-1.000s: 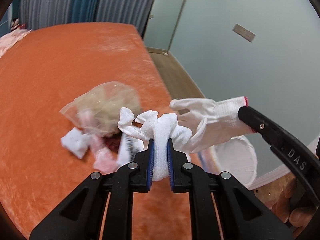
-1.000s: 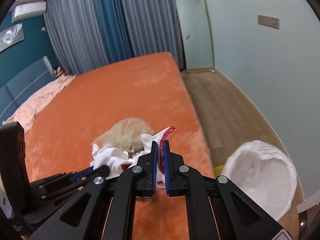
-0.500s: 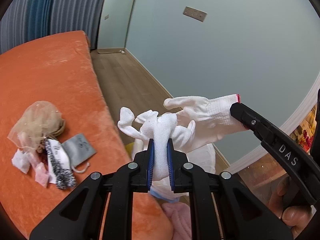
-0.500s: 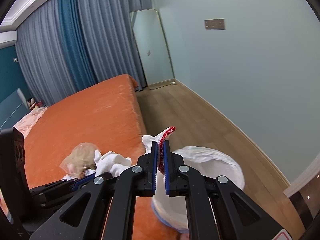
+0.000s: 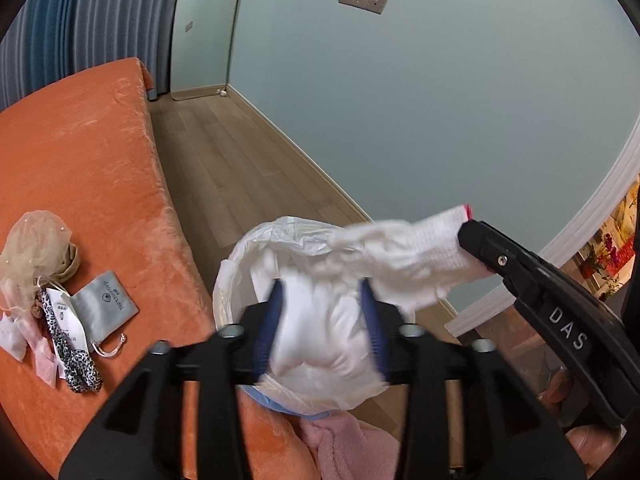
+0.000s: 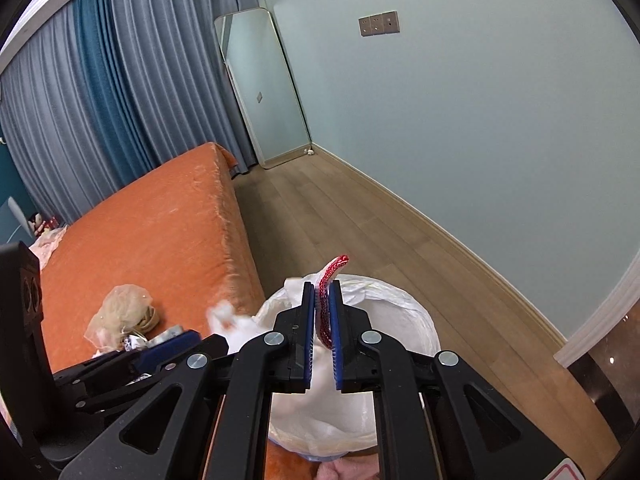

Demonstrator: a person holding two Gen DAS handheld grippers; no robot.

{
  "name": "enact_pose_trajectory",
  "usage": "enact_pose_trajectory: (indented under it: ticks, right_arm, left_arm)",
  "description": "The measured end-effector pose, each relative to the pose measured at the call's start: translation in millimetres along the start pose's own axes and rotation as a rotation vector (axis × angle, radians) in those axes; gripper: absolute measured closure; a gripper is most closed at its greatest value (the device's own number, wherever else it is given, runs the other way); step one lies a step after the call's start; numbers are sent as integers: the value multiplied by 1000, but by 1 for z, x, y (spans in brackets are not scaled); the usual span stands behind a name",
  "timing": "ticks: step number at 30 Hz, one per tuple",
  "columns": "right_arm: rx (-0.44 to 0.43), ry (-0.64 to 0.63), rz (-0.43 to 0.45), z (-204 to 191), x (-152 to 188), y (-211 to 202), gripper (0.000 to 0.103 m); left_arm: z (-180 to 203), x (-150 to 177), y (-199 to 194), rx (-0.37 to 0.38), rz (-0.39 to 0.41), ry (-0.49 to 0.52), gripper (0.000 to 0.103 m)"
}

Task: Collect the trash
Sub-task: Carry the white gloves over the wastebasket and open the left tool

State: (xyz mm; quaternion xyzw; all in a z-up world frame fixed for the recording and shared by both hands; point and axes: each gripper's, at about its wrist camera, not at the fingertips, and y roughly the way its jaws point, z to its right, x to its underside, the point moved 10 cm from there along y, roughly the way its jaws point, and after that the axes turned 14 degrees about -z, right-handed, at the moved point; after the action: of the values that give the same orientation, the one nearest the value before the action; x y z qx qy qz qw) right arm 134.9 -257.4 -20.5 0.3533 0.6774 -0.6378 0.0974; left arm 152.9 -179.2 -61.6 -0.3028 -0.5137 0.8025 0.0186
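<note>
A white-lined trash bin (image 5: 236,264) stands on the floor beside the orange bed; it also shows in the right wrist view (image 6: 400,320). My left gripper (image 5: 322,300) has its jaws spread open over the bin, with a blurred white glove (image 5: 324,344) between them, loose. My right gripper (image 6: 323,300) is shut on the red-edged cuff of a second white glove (image 6: 330,276), held above the bin; that glove shows in the left wrist view (image 5: 408,256) too.
On the orange bed (image 5: 80,152) lie a beige mesh bag (image 5: 36,248), a grey drawstring pouch (image 5: 104,304), a leopard-print strip (image 5: 68,348) and white scraps (image 5: 12,336). A pink cloth (image 5: 348,448) lies below the bin. A mirror (image 6: 260,88) leans on the wall.
Both grippers swung from over the bed to above the bin. My left gripper opened and the white glove it held is slipping free.
</note>
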Motion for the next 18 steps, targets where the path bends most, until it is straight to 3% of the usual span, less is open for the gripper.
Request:
enact_pose_trajectory:
  ticks: [1,4,18]
  right_arm:
    - [7,-3,0,4,3,-1,90]
    - [18,-1,3,8,1,1,76]
    - [-2,-54,-22,-24,24,-5,54]
  left_arm:
    - [-1,-2,-2,-4,10,-7,45]
    - [-5,-3,-4,-10,14,-12,43]
    - [-57,26,-34,-74,35,-106,37]
